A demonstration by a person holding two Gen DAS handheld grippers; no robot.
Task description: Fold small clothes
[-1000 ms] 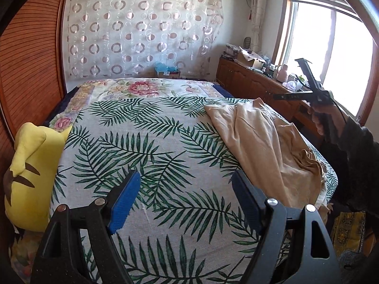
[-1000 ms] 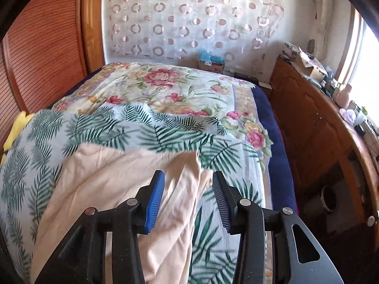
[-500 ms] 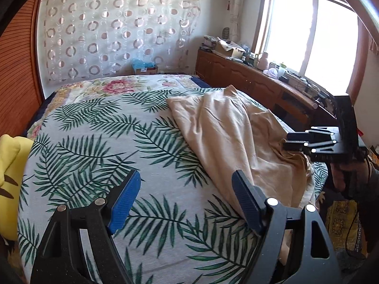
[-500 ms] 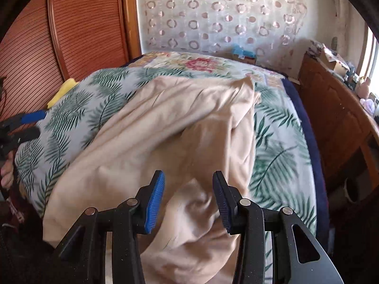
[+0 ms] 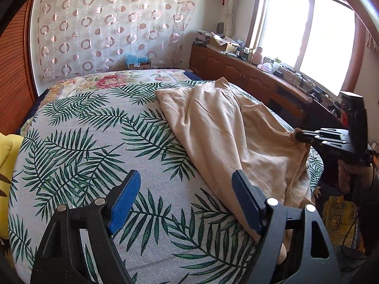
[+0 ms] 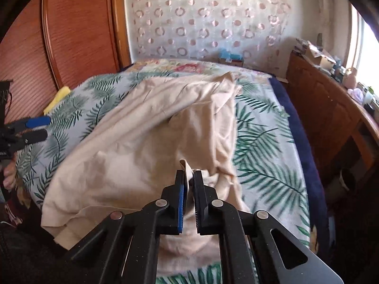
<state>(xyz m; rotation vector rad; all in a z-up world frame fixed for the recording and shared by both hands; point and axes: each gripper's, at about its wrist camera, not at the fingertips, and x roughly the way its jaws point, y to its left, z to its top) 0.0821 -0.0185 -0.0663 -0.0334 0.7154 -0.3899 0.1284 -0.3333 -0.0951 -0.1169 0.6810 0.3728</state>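
A beige garment (image 5: 227, 132) lies crumpled along the right side of the bed, over a palm-leaf bedspread (image 5: 94, 146). In the right wrist view the garment (image 6: 132, 137) fills the middle. My right gripper (image 6: 188, 177) is shut on a fold of its near edge; it also shows in the left wrist view (image 5: 299, 136), pinching the cloth at the bed's right edge. My left gripper (image 5: 184, 189) is open and empty above the bedspread, just left of the garment; in the right wrist view it (image 6: 35, 127) sits at the far left.
A yellow plush toy (image 5: 6, 177) lies at the bed's left edge. A wooden sideboard (image 5: 248, 73) with clutter runs under the window on the right. A wooden wardrobe (image 6: 71, 30) stands left of the bed. A patterned curtain (image 5: 106, 28) hangs behind the headboard end.
My right gripper has come down to the garment's near edge and shut on a fold. My left gripper has swung right toward the garment and stays open.
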